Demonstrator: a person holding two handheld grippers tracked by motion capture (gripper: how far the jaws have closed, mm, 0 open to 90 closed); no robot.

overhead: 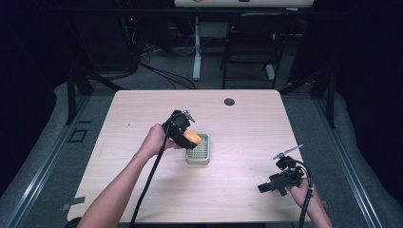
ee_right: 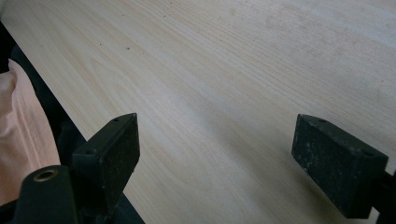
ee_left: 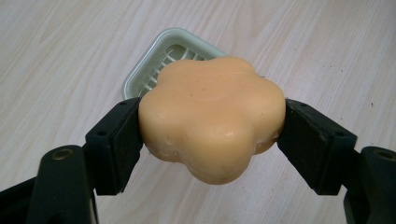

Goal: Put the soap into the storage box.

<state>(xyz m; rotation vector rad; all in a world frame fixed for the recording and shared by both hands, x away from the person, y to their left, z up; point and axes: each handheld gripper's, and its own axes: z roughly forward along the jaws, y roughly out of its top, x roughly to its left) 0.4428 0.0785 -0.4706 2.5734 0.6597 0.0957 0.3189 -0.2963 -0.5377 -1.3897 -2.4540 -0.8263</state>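
Observation:
An orange flower-shaped soap [ee_left: 212, 117] is clamped between the two black jaws of my left gripper [ee_left: 212, 130]. In the high view the soap [overhead: 192, 137] hangs just above the left end of a pale green slatted soap dish [overhead: 201, 153] at the table's middle, with the left gripper [overhead: 186, 135] over it. Part of the dish [ee_left: 154, 63] shows behind the soap in the left gripper view. My right gripper [overhead: 267, 186] rests low near the table's front right, and its jaws [ee_right: 215, 158] stand wide apart over bare wood with nothing between them.
The light wooden table [overhead: 142, 118] has a round dark grommet [overhead: 229, 101] near its far edge. Beyond the table stand a black chair [overhead: 252, 45] and a white desk leg [overhead: 196, 52], with cables on the floor. A cable trails from each gripper toward the front edge.

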